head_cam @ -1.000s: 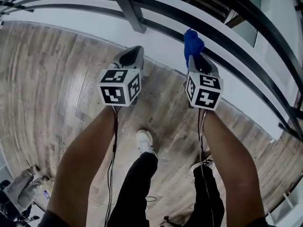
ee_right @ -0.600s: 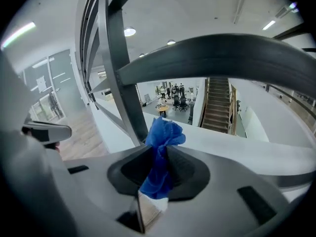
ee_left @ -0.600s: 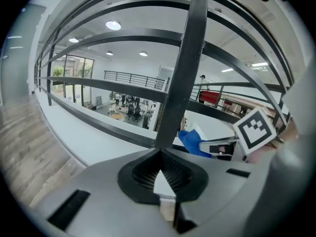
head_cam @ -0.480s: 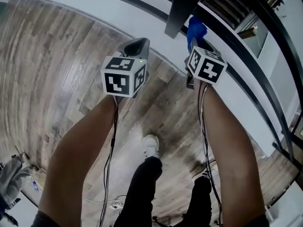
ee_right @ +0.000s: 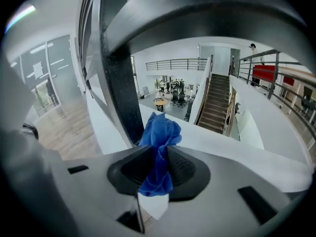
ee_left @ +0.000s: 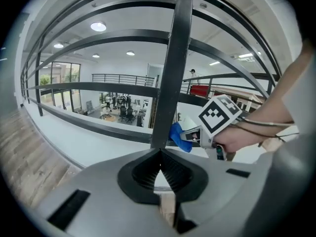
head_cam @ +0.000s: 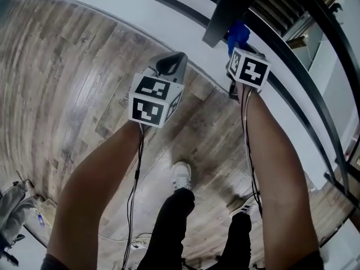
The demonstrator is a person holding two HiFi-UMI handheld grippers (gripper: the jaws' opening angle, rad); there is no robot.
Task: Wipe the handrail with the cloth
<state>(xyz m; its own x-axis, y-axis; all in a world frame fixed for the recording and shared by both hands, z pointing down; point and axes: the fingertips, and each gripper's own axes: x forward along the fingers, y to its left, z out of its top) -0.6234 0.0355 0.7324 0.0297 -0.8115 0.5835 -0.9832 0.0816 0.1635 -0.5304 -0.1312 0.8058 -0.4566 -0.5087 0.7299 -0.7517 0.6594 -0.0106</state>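
My right gripper (head_cam: 236,48) is shut on a bunched blue cloth (head_cam: 238,32), held up close beside the black railing post (head_cam: 230,7). In the right gripper view the cloth (ee_right: 159,147) hangs out of the closed jaws of the right gripper (ee_right: 157,168), with the post (ee_right: 121,93) just left of it and the dark handrail (ee_right: 207,14) arching overhead. My left gripper (head_cam: 171,62) is shut and holds nothing, lower and to the left. In its own view the left gripper (ee_left: 159,164) points at the post (ee_left: 173,68), with rails (ee_left: 89,86) crossing behind.
A wooden floor (head_cam: 67,83) lies below, bordered by a white ledge (head_cam: 169,13) under the railing. My legs and a white shoe (head_cam: 181,176) are beneath the arms, with cables trailing. Beyond the railing is an open atrium with stairs (ee_right: 215,107).
The view has swung, so the black post now stands right beside the cloth. The right gripper has carried the cloth up towards the railing; the left gripper has shifted slightly right.
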